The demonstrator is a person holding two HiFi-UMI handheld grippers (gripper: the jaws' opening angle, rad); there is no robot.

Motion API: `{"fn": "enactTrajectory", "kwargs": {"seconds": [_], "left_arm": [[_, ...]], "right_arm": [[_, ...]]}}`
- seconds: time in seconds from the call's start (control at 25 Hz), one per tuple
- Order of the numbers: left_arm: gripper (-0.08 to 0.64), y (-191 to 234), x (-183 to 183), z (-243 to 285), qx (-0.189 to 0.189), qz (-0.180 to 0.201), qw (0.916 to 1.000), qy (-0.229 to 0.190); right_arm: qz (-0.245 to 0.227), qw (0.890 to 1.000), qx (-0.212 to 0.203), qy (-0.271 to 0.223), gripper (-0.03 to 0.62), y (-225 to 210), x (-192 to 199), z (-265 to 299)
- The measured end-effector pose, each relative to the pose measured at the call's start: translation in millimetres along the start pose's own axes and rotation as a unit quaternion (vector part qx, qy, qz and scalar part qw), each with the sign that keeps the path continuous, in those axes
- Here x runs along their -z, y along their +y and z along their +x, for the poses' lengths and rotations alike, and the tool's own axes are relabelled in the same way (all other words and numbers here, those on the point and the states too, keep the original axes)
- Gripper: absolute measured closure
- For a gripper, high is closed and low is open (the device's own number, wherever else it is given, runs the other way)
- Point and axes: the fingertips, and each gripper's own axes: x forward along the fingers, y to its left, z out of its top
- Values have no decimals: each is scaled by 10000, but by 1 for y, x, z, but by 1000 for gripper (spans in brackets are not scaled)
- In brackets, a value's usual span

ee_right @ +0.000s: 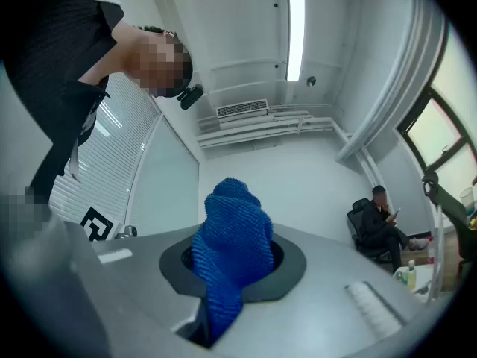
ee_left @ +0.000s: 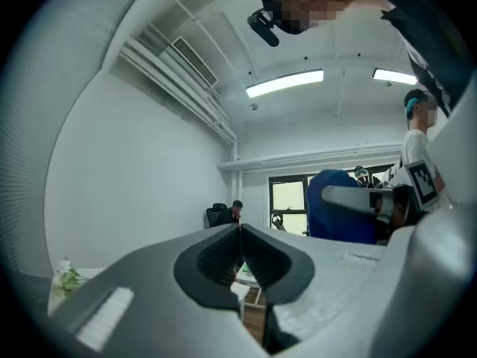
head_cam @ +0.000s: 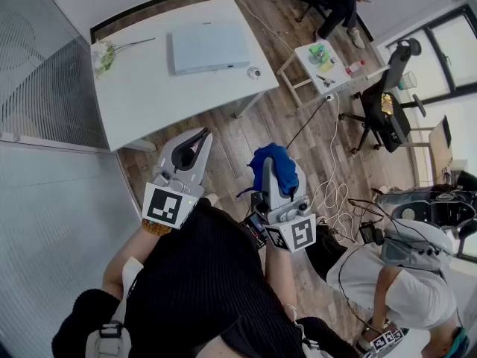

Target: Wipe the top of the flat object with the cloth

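Observation:
The flat object, a pale blue-white slab (head_cam: pixel 211 47), lies on the white table (head_cam: pixel 149 88) far ahead of me. Both grippers are held close to my body and off the table. My right gripper (head_cam: pixel 274 171) is shut on a blue cloth (head_cam: pixel 271 162). The cloth (ee_right: pixel 232 248) bulges up from between the closed jaws of that gripper (ee_right: pixel 227 263). My left gripper (head_cam: pixel 195 142) points toward the table. It (ee_left: pixel 240 231) is shut with nothing in it. From the left gripper view the blue cloth (ee_left: pixel 339 211) shows at the right.
A bunch of flowers (head_cam: pixel 104 54) and a small round object (head_cam: pixel 254 72) lie on the table. A low side table (head_cam: pixel 322 62) with small items, office chairs (head_cam: pixel 387 95) and floor cables (head_cam: pixel 335 200) stand to the right. One person sits at the top (head_cam: pixel 339 2), another at lower right (head_cam: pixel 402 274).

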Motion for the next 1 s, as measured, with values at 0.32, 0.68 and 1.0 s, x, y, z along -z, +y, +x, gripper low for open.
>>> {"fn": "enactTrajectory", "kwargs": {"seconds": [0.32, 0.68, 1.0], "left_arm": [[558, 30, -2, 27, -91, 4, 9999, -45], [559, 79, -9, 49, -341, 78, 9994, -56], [560, 138, -6, 71, -641, -23, 9979, 30]], "right_arm": [[181, 9992, -365, 7, 520, -10, 7, 36], [239, 9994, -124, 211, 514, -40, 27, 89], [344, 9983, -27, 474, 514, -64, 44, 146]]}}
